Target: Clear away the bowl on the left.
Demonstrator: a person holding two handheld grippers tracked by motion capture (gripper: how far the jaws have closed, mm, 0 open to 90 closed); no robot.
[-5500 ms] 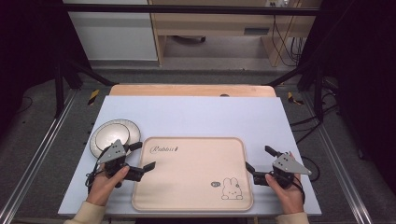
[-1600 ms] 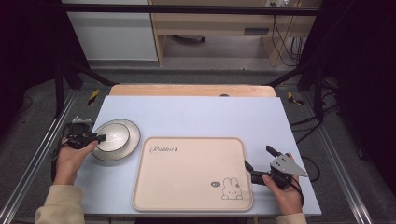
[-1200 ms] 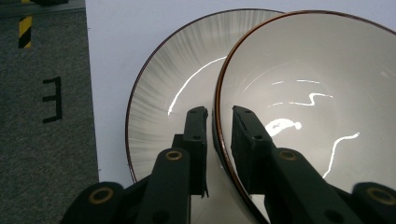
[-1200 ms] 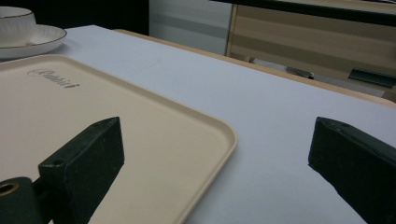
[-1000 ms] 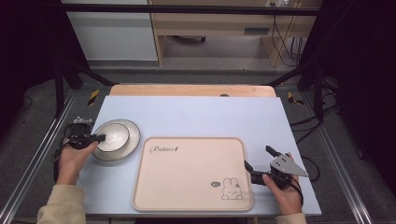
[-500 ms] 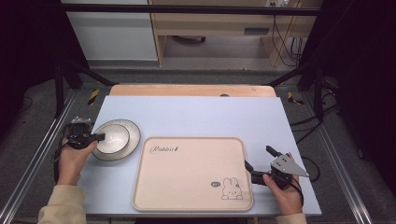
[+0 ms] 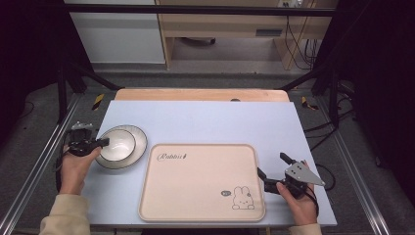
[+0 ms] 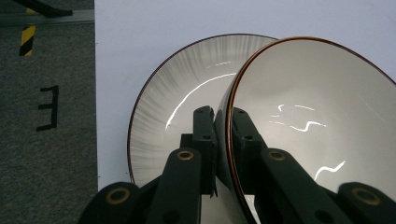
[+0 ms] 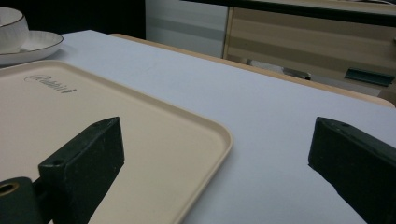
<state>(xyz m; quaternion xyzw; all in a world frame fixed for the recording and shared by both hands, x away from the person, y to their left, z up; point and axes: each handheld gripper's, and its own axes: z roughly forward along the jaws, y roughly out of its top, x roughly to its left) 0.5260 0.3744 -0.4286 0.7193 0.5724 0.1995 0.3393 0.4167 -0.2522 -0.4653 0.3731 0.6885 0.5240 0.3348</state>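
Two claws over counter (image 7: 205, 117). Left claw (image 8: 223, 122) clamped on bowl (image 8: 317, 121) rim, bowl tilted on plate (image 8: 177, 93), left of tray (image 7: 200, 181). Right claw (image 9: 215, 154) wide open, empty, beside tray's right edge.

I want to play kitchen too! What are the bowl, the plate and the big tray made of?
The bowl and the plate look like glazed ceramic: shiny white, with bright reflections and thin dark rims. The tray looks like matte beige plastic, with no shine, rounded corners and a printed rabbit.
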